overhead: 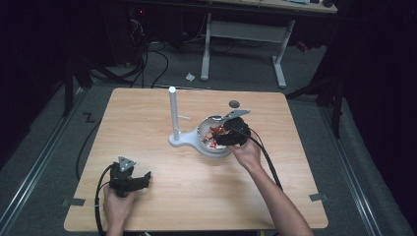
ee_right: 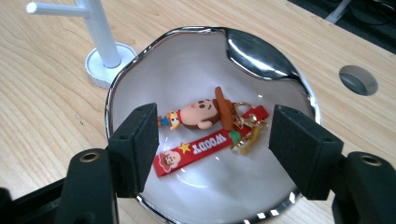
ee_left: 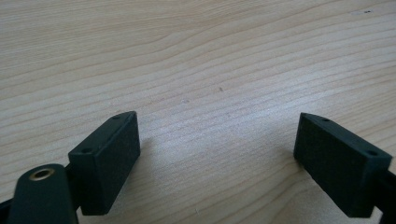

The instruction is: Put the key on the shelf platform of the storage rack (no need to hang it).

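Note:
A white bowl (overhead: 205, 147) with a shiny silver rim (ee_right: 261, 51) sits near the table's middle. Inside it lies a keychain (ee_right: 198, 114): a small cowboy figure, a red strap reading WOODY and gold metal rings. My right gripper (overhead: 222, 133) hangs just over the bowl, tilted down into it. In the right gripper view its jaws (ee_right: 212, 140) stand apart on either side of the keychain, with a gap at each pad. My left gripper (overhead: 145, 179) rests low at the table's front left, its jaws (ee_left: 217, 154) wide apart over bare wood.
A white stand (overhead: 173, 113) with a round base and a short side peg (ee_right: 100, 35) rises just left of the bowl. A round cable hole (overhead: 234, 103) lies behind the bowl. Desk legs and cables are on the floor beyond the table.

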Demonstrator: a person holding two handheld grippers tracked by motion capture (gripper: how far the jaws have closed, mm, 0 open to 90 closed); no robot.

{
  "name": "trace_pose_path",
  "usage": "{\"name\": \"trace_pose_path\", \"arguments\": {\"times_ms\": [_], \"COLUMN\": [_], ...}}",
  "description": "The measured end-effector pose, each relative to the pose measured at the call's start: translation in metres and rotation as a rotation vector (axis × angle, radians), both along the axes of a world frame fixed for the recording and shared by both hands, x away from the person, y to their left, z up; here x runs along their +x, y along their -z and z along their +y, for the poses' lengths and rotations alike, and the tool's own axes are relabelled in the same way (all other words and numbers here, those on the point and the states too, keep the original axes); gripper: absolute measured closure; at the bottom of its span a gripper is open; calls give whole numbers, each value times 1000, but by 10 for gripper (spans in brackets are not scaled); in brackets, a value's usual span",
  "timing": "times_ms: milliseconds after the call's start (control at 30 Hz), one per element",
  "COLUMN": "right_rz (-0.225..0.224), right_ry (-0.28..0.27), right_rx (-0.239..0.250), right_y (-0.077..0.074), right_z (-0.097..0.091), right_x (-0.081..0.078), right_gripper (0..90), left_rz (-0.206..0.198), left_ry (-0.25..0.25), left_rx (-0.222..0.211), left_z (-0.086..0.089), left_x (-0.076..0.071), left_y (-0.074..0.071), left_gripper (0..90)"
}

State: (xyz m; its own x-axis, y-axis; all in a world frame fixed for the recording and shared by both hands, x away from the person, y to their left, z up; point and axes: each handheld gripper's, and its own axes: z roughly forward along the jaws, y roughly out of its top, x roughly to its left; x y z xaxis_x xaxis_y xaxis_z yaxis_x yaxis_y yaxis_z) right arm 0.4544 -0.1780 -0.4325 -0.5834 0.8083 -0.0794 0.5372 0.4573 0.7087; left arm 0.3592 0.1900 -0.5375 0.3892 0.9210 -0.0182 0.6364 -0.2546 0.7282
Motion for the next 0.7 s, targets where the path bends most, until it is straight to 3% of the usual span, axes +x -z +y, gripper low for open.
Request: {"name": "trace_pose_path", "arguments": {"times_ms": [400,700], "right_rz": [-22,-39], "right_ry": [21,38], "right_rx": [64,68], "right_y": [-21,-32], "right_z": [-24,-39], "right_x": [-17,-29], "right_gripper": [354,357], "left_rz": [0,0], "left_ry": [0,1], "left_rx": [0,1], "left_z": [0,0], "left_x": [0,0], "left_y": [0,0], "left_gripper": [148,148]}}
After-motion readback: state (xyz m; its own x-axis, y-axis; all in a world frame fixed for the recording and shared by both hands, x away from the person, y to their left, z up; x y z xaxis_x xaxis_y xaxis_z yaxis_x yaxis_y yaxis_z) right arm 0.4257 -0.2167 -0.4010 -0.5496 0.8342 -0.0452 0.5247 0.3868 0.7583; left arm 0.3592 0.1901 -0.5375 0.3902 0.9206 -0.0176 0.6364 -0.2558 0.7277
